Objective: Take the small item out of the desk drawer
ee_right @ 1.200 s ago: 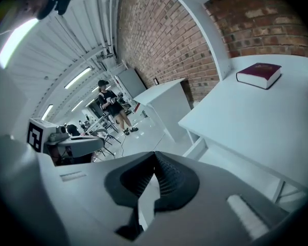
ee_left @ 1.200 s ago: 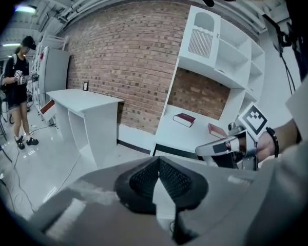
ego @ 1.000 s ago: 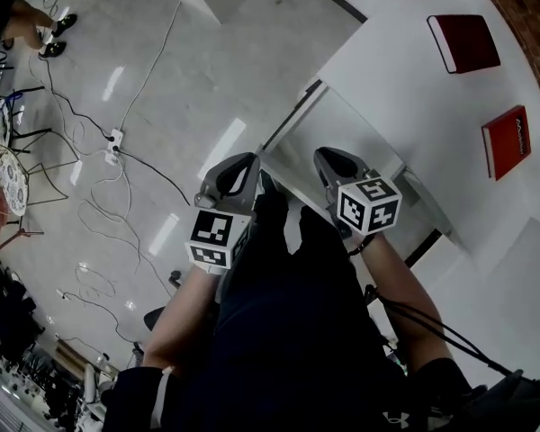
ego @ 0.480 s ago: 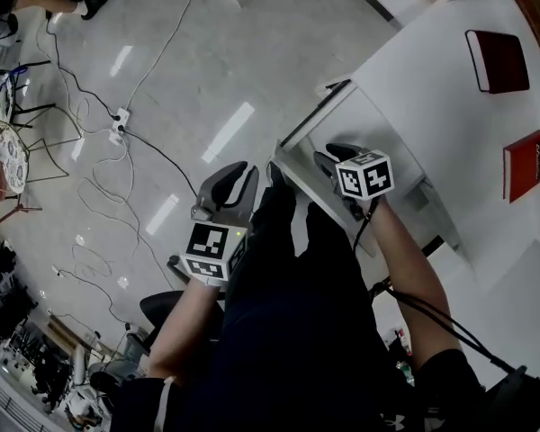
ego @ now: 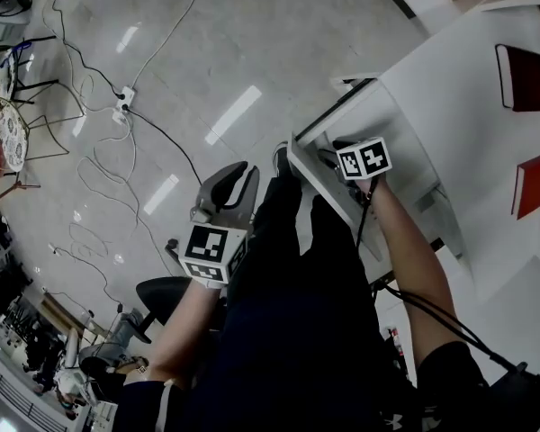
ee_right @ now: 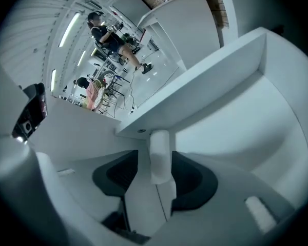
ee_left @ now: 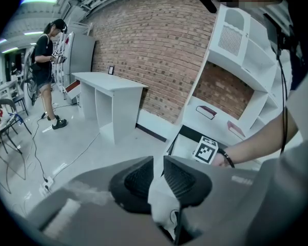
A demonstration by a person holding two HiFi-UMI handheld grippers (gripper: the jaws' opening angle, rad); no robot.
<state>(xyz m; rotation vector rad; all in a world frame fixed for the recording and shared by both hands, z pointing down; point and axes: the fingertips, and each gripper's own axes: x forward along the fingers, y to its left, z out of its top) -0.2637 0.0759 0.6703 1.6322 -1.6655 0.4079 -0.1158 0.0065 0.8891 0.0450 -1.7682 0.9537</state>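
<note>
**White laminate, polished floor, rough brick**

The drawer (ee_right: 236,106) and desk (ego: 450,88) look like smooth white laminate, matt with a faint sheen. The cylinder (ee_right: 160,152) in the drawer is smooth, white and plastic-looking. The floor (ego: 207,52) is pale polished stone or tile, glossy with lamp streaks. The wall (ee_left: 143,40) is rough red brick. A book (ego: 522,64) has a matt dark-red cover. The left gripper (ee_left: 158,164) has a matt grey plastic shell; its pads (ee_left: 138,181) are black, ribbed and rubbery.

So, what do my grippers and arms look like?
The left gripper and right gripper are grey, with black ribbed pads and square-marker cubes; the right's jaws are opening around a white handle. Black cable beside right arm; dark sleeves.
</note>
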